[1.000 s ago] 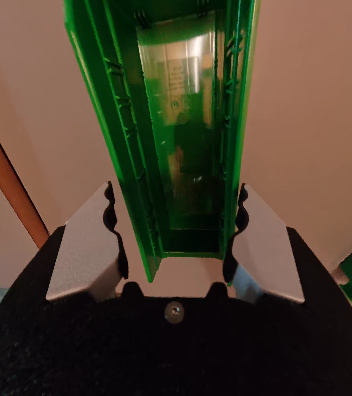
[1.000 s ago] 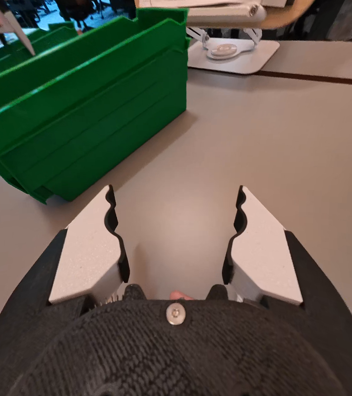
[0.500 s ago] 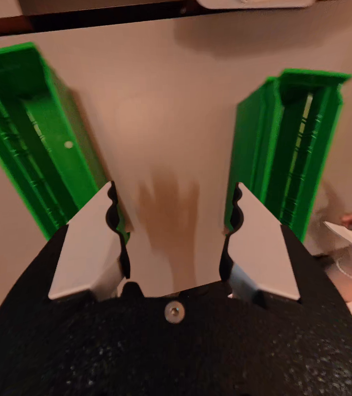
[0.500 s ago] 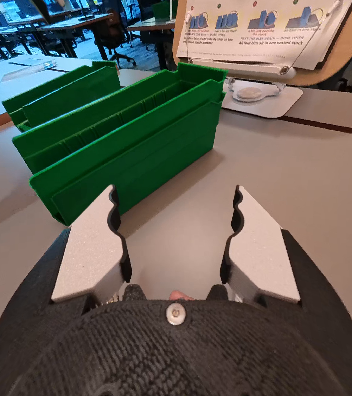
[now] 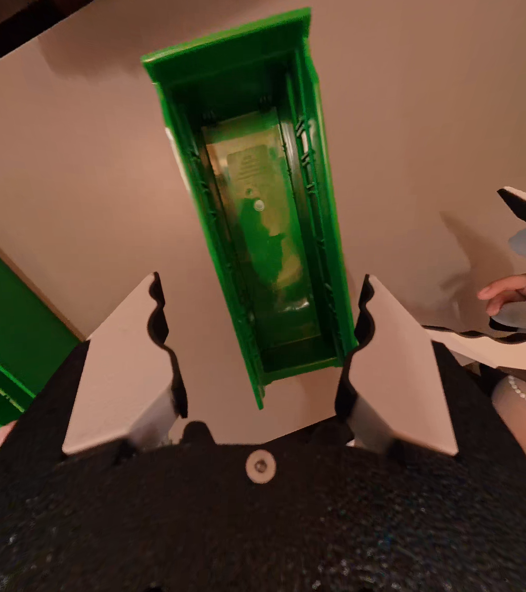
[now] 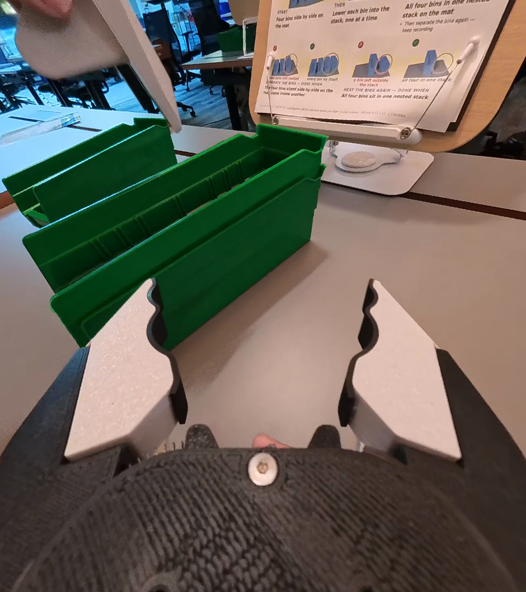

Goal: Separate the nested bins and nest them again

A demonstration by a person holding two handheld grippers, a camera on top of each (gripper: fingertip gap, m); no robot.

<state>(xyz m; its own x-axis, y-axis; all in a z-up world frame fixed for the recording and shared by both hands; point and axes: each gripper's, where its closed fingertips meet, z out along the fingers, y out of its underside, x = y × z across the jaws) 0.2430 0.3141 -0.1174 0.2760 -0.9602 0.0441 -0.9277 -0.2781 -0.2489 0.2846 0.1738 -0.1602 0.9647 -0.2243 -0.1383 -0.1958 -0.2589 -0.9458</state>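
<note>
Both the left gripper (image 5: 260, 307) and the right gripper (image 6: 261, 323) are spread wide and empty, above the nested green bins (image 6: 191, 230) on the grey table (image 6: 415, 272).

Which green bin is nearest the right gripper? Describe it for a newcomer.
Find the wooden sheet stand on the table. The long green bin ending beside its white base is it. Unlike the green bin behind, it shows its ribbed inner wall.

Open-plan office or lab — rows of desks (image 6: 5, 69); office chairs (image 6: 188, 41); instruction stand (image 6: 383, 73)
</note>
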